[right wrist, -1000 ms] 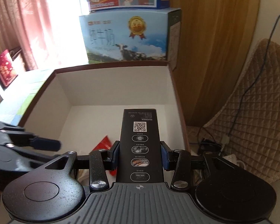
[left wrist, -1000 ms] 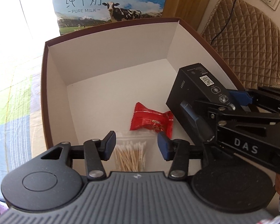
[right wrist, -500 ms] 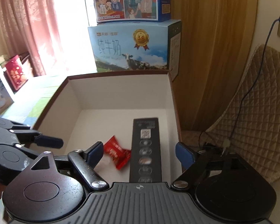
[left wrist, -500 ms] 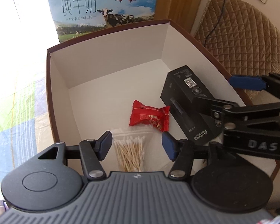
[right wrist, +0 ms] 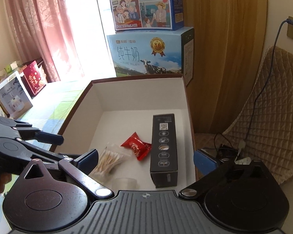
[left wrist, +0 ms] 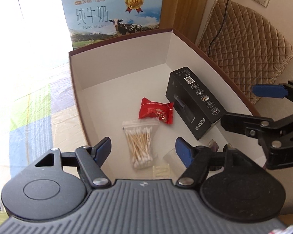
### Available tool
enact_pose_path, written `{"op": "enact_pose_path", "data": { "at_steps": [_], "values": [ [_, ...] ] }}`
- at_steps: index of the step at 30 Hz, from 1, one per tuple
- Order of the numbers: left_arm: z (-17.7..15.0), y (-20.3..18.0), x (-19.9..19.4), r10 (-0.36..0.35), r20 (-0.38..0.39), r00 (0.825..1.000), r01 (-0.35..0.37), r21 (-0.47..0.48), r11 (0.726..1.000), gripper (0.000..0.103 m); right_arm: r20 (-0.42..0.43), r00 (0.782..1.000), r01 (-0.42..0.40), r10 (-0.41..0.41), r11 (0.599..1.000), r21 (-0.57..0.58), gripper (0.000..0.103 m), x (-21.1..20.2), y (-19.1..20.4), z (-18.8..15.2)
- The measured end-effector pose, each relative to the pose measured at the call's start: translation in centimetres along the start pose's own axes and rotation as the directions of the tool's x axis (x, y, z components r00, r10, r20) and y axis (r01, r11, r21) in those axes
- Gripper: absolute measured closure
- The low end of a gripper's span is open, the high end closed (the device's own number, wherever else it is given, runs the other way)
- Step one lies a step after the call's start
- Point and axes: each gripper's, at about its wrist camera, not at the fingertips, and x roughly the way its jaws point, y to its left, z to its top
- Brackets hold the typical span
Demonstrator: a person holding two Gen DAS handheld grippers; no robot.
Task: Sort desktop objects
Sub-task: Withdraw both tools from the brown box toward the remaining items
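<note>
Inside the white-lined storage box point(left wrist: 125, 62), on its floor, lie the sorted things. Farthest left is the bag of cotton swabs point(left wrist: 140, 144), near the front wall. Just beyond it to the right sits the red candy packet point(left wrist: 156, 111), its corner touching the bag's top edge. Right of that the long black carton point(left wrist: 193, 107) lies flat along the box's right wall, apart from the candy. A small clear plastic piece point(right wrist: 124, 183) rests near the front, between swabs and carton. The left gripper point(left wrist: 143, 152) hangs over the swabs, its jaws opening and nothing between them. The right gripper point(right wrist: 146, 159) hangs above the near end of the carton, jaws opening very wide, pads clear of it. Behind the box stands a milk carton case point(right wrist: 146, 56).
</note>
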Motion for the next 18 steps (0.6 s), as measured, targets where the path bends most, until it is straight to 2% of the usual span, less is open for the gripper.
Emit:
{"op": "enact_pose_path", "data": {
  "at_steps": [11,18],
  "values": [
    [-1.8,0.3,-3.8,0.029,0.033,0.999,-0.028,-0.042,0.999,0.025,-0.010,1.000,0.005,-0.005,1.000,0.019,0.002,-2.9,1.0,-2.0],
    [-3.3,0.4,-6.2,0.055,0.055,0.997,-0.051,-0.068,0.996,0.025,-0.006,1.000,0.007,-0.007,1.000,0.017,0.002,-4.8,2.0,-3.3]
  ]
}}
